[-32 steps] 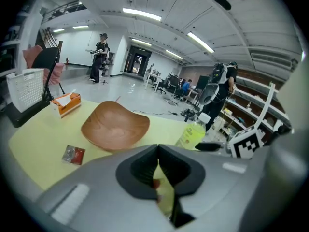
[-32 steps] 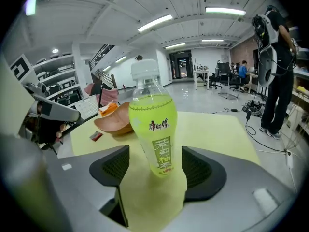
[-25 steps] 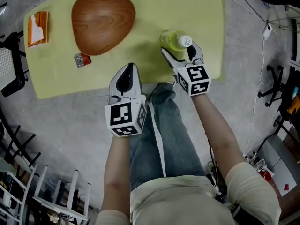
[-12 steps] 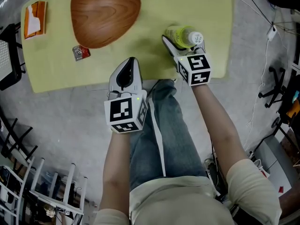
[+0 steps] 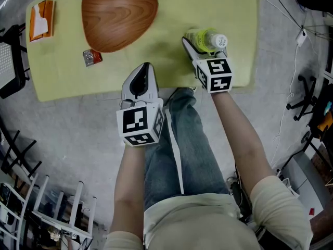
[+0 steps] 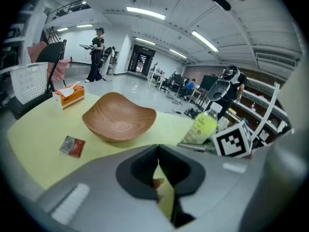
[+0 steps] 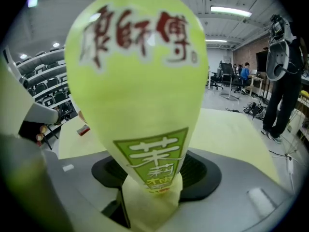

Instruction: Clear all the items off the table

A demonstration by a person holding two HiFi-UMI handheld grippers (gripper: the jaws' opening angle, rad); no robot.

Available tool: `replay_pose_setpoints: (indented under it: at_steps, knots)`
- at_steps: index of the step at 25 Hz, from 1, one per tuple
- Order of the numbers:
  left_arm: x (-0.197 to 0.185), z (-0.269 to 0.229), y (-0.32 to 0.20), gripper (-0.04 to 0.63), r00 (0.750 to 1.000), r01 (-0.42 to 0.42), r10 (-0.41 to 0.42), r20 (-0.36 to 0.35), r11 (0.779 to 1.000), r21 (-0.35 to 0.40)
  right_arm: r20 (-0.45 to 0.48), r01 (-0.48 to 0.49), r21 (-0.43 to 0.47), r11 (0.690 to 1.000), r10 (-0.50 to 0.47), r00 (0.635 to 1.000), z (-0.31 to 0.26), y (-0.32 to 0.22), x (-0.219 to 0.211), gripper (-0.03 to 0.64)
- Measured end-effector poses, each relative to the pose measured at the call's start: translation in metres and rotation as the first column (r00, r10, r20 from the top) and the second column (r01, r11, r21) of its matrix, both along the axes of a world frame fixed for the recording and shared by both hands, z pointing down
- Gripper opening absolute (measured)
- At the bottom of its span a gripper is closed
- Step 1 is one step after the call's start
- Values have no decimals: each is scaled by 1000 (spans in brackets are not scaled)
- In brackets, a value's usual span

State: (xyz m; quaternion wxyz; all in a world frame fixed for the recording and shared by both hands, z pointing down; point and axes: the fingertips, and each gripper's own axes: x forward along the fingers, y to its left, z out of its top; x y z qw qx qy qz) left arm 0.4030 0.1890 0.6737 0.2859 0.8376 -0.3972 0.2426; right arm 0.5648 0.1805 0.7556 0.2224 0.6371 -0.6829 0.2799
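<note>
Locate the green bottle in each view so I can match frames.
Head view: bottle right of centre, near the front edge of the table.
Left gripper view: bottle right of centre, right of the wooden bowl.
Right gripper view: bottle fills the centre, close up.
Shared landmark: the yellow-green table under it.

Table holds bowl, bottle, packet (red-silver), orange box

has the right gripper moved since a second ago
Yes: the right gripper has slid forward across the table edge, farther around the bottle; its jaws are closing with the bottle between them.
</note>
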Motion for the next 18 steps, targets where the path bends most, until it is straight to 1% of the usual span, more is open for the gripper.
replay_pose_setpoints:
  at_steps: [8, 18]
  knots:
    - [-8, -21, 1, 11, 1000, 15, -14, -9, 1000, 6, -2, -58, 11, 998, 58, 998, -26, 9, -2, 285]
    - [-27, -70, 0, 11, 999, 32, -31, -32, 999, 27, -22, -63, 44, 997, 64, 998, -92, 24, -20, 285]
